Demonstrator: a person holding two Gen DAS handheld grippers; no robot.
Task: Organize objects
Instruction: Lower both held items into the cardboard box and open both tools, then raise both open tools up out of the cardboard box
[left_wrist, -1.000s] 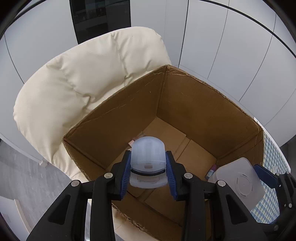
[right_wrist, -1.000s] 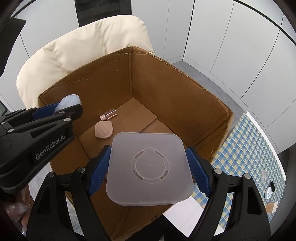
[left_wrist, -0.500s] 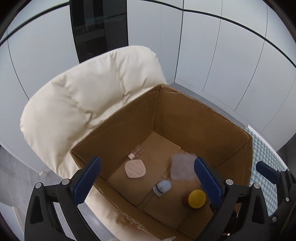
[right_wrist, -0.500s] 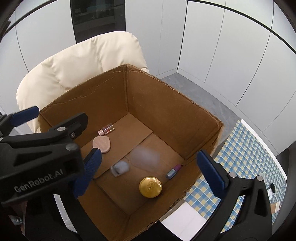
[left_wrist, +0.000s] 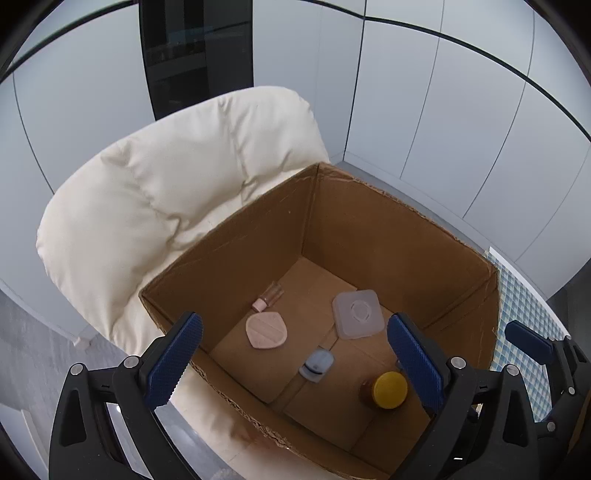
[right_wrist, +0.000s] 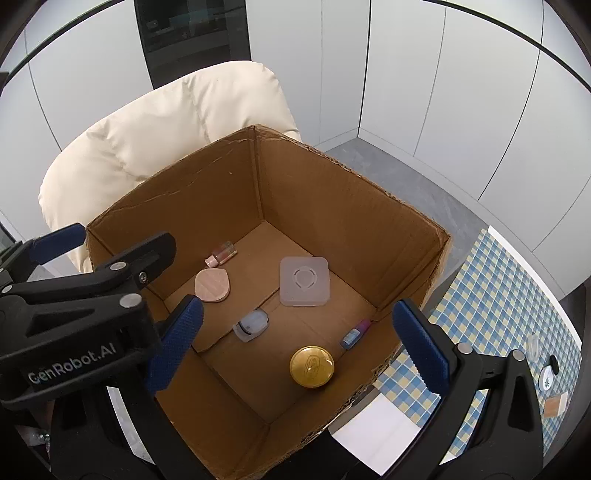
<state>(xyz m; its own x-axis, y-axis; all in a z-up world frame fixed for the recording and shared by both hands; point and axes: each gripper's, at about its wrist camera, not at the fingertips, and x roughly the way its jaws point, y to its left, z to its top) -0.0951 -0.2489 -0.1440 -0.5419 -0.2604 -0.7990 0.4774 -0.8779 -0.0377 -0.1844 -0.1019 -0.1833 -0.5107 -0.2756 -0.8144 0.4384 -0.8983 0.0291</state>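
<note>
An open cardboard box (left_wrist: 369, 229) (right_wrist: 332, 192) stands below both grippers. On its floor lie a square frosted case (left_wrist: 357, 313) (right_wrist: 304, 281), a small pale blue case (left_wrist: 316, 363) (right_wrist: 252, 325), a pink teardrop compact (left_wrist: 266, 329) (right_wrist: 212, 285), a small pink-capped bottle (left_wrist: 268, 295) (right_wrist: 221, 254), a gold-lidded jar (left_wrist: 388, 389) (right_wrist: 312, 365) and a blue-and-purple tube (right_wrist: 355, 333). My left gripper (left_wrist: 295, 360) hangs open above the box's near edge, empty. My right gripper (right_wrist: 295, 345) is open and empty too, over the box's near right part.
A cream padded chair (left_wrist: 166, 192) (right_wrist: 166, 118) backs the box on the left. A blue-and-yellow checked cloth (right_wrist: 498, 295) lies to the right, with small items (right_wrist: 546, 376) at its far edge. White wall panels stand behind.
Both grippers opened: the left let go of the pale blue case and the right let go of the square frosted case. Both cases dropped and now lie on the box floor.
</note>
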